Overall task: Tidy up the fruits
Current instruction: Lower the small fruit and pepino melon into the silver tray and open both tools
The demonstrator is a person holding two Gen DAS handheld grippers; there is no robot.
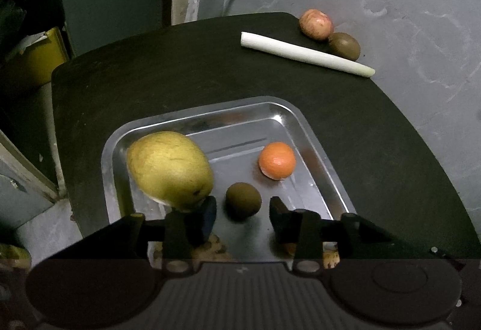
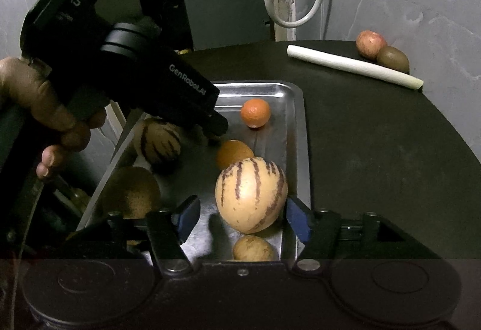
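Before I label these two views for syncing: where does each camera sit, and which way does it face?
Left wrist: on the left gripper, looking down at the tray; its open fingers flank a kiwi.
Right wrist: on the right gripper, facing the tray's length; shows open fingers, a hand.
Shared: tray, orange, leek, apple.

Fruits (image 1: 276,160) in tray (image 1: 318,155), leek (image 1: 306,54) behind on table (image 1: 150,74)

The left gripper (image 2: 215,137) reads "GenRoboAI" in white on its black body, with "1S" higher up
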